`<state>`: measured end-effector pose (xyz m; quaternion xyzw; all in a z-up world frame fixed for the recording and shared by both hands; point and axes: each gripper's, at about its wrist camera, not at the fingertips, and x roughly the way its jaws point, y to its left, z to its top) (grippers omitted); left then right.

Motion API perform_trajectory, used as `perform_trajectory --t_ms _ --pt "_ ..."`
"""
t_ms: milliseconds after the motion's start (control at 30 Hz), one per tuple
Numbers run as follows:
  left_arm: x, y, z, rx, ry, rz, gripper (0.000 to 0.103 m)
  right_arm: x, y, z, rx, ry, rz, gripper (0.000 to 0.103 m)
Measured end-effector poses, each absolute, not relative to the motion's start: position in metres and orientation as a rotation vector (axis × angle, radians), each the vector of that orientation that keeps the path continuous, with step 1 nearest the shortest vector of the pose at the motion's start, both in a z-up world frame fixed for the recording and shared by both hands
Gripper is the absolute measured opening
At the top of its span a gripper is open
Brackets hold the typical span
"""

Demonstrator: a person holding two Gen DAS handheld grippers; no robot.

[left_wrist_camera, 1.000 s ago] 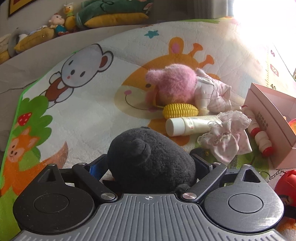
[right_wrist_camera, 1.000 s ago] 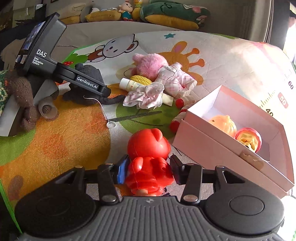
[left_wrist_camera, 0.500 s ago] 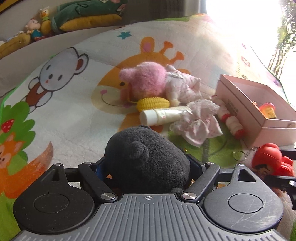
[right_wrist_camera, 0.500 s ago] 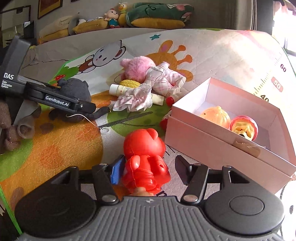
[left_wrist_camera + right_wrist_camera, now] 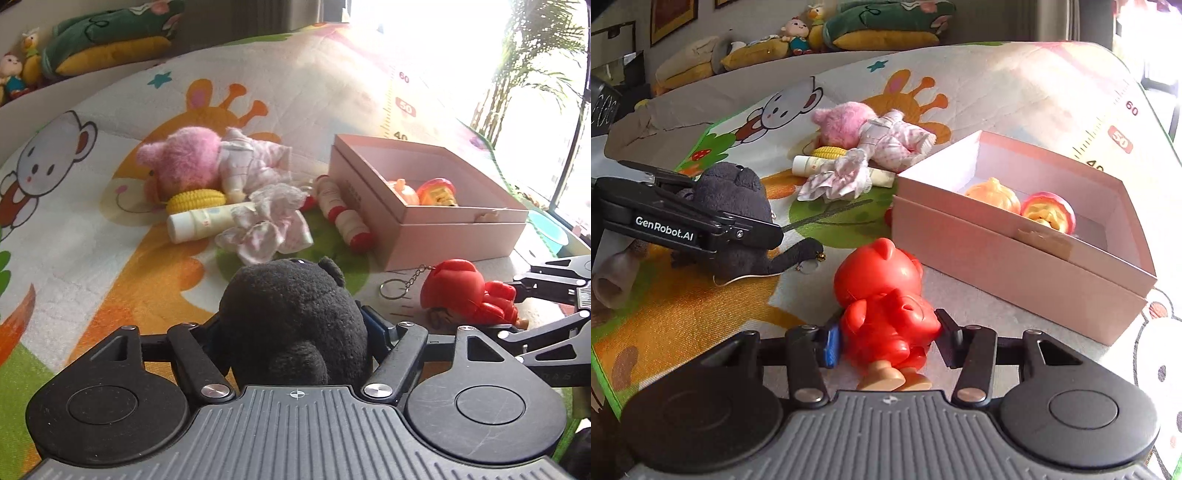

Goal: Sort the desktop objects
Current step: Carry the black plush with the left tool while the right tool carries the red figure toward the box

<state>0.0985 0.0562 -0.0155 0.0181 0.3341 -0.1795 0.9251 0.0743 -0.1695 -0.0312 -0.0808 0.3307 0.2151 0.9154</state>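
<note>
Colourful cartoon-print play mat (image 5: 92,236) covers the tabletop. Open pink cardboard box (image 5: 1015,254) on it holds two small orange-red toys. Left gripper (image 5: 295,332) clamps a black plush animal (image 5: 295,314) just above the mat. Right gripper (image 5: 886,336) clamps a red plastic pig figure keychain (image 5: 882,295) beside the box's near wall.

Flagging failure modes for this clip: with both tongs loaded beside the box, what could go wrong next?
The red plastic figurine trails a metal keyring chain that may snag the pink cardboard box rim. The bulky black plush toy bulges past the left tongs and could slip. Two toys already crowd the box's far end.
</note>
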Motion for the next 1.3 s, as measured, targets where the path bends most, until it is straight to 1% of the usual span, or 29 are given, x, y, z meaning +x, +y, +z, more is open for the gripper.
perform_trajectory --t_ms 133,200,300,367,400,600,733,767,800,833,1067,1100,1133,1233,1300 --pt "0.095 0.03 -0.015 0.028 0.692 -0.474 0.075 0.069 -0.189 -0.031 -0.143 0.686 0.396 0.049" --pt "0.095 0.019 -0.018 0.058 0.693 -0.474 0.077 0.067 -0.195 -0.032 -0.137 0.693 0.382 0.049" --pt "0.095 0.017 -0.019 0.06 0.701 -0.456 0.082 0.066 -0.202 -0.035 -0.124 0.698 0.374 0.049" --pt "0.092 0.02 -0.016 0.047 0.703 -0.446 0.092 0.065 -0.203 -0.036 -0.117 0.693 0.376 0.049" --pt "0.091 0.022 -0.015 0.043 0.702 -0.441 0.093 0.065 -0.202 -0.037 -0.116 0.691 0.377 0.049" --pt "0.089 0.028 -0.017 0.028 0.726 -0.396 0.093 0.064 -0.198 -0.039 -0.123 0.671 0.378 0.051" --pt "0.092 0.031 -0.02 -0.012 0.746 -0.382 0.087 0.062 -0.201 -0.04 -0.12 0.664 0.373 0.051" --pt "0.093 0.031 -0.021 -0.023 0.752 -0.379 0.082 0.061 -0.201 -0.04 -0.12 0.662 0.373 0.051" --pt "0.094 0.032 -0.022 -0.033 0.757 -0.375 0.078 0.06 -0.201 -0.04 -0.121 0.66 0.374 0.051" --pt "0.095 0.032 -0.023 -0.043 0.762 -0.372 0.075 0.059 -0.202 -0.04 -0.122 0.657 0.375 0.048" --pt "0.103 0.036 -0.027 -0.128 0.792 -0.342 0.073 0.057 -0.21 -0.039 -0.098 0.651 0.363 0.048" --pt "0.104 0.037 -0.026 -0.146 0.794 -0.334 0.073 0.056 -0.212 -0.038 -0.096 0.65 0.36 0.048" --pt "0.106 0.037 -0.025 -0.164 0.797 -0.327 0.076 0.056 -0.214 -0.038 -0.096 0.651 0.357 0.048" --pt "0.111 0.038 -0.022 -0.219 0.803 -0.305 0.094 0.054 -0.217 -0.039 -0.1 0.652 0.35 0.048" --pt "0.115 0.039 -0.02 -0.256 0.807 -0.29 0.094 0.054 -0.217 -0.041 -0.099 0.653 0.351 0.048"
